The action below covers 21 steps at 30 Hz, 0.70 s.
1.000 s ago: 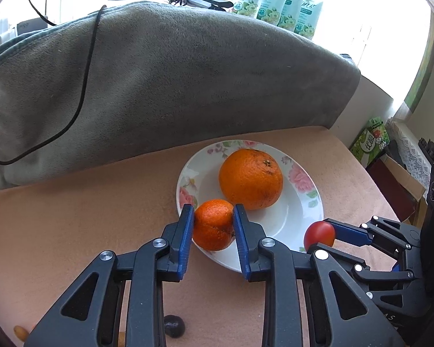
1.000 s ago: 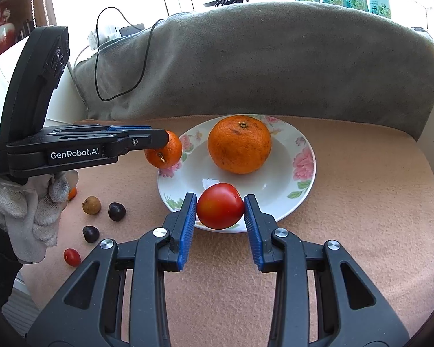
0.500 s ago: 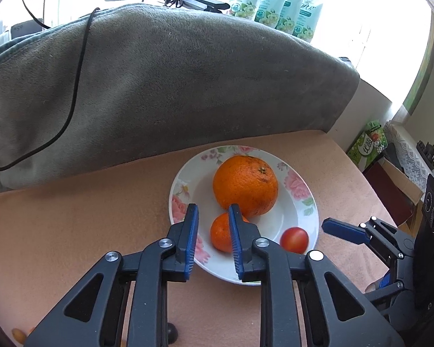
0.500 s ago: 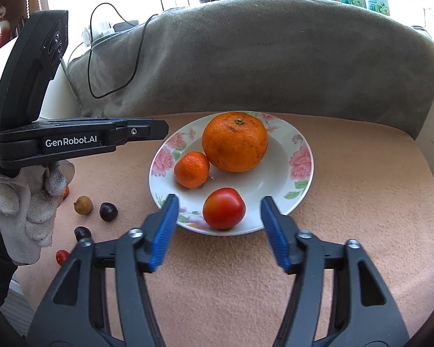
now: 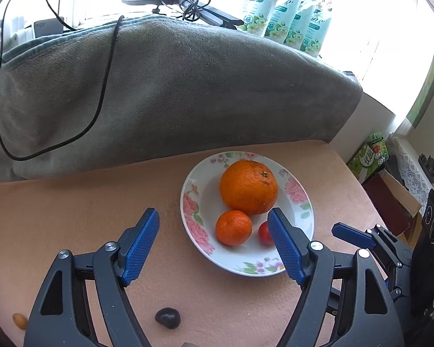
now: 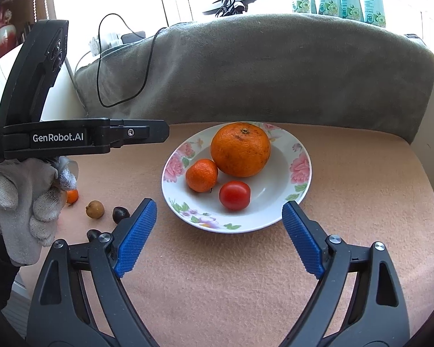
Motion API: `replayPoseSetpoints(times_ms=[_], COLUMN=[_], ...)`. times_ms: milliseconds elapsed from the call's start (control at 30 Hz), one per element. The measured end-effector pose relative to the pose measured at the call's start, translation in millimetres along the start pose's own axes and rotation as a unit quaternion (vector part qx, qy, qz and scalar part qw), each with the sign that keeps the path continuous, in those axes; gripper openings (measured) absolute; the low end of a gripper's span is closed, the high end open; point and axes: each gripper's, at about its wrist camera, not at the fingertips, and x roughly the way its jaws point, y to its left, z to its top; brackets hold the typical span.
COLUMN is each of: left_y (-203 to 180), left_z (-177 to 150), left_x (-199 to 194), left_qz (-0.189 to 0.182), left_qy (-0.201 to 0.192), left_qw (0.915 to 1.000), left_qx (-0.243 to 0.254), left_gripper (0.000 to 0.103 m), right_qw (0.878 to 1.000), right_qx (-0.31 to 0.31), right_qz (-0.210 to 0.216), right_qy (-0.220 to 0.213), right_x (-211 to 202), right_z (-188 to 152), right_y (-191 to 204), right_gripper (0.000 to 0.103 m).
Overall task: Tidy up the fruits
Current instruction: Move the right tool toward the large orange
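A floral white plate (image 6: 299,170) (image 5: 303,219) on the peach cloth holds a big orange (image 6: 240,149) (image 5: 248,186), a small mandarin (image 6: 201,175) (image 5: 233,227) and a red tomato (image 6: 234,195) (image 5: 264,232). My left gripper (image 5: 214,232) is open and empty, near the plate's left front. My right gripper (image 6: 219,221) is open and empty, in front of the plate. Loose small fruits lie left of the plate: a tiny orange one (image 6: 71,196), a brown one (image 6: 95,209), and dark ones (image 6: 120,214) (image 5: 167,317).
A grey blanket-covered backrest (image 6: 275,72) with a black cable (image 6: 147,69) stands behind the plate. Blue-green packets (image 5: 286,20) line the windowsill. The left gripper's body and gloved hand (image 6: 23,199) sit at left in the right wrist view. Boxes (image 5: 367,156) lie off the right edge.
Both grippers opened, let go of the mandarin and the tomato onto the plate, and drew back from it.
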Motion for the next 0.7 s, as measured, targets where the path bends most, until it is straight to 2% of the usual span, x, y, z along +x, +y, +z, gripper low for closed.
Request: replayPoseSetpoints(times_ms=[333, 700], left_y=[19.3, 57.1], left_z=[-13.9, -42.0], left_x=[-32.6, -91.5], left_qz=[0.007, 0.033], left_qy=[-0.009, -0.044], left_qw=[0.9996, 0.9963], left_qx=[-0.024, -0.066], left_gripper=[0.078, 0.078], right_qw=[1.0, 0.999], right_qx=[0.01, 0.009], right_qz=[0.019, 0.044], right_qy=[0.0, 0.001], right_x=[-14.5, -23.9], right_z=[-0.8, -1.8], right_y=[8.6, 29.2], right_gripper=[0.091, 0.091])
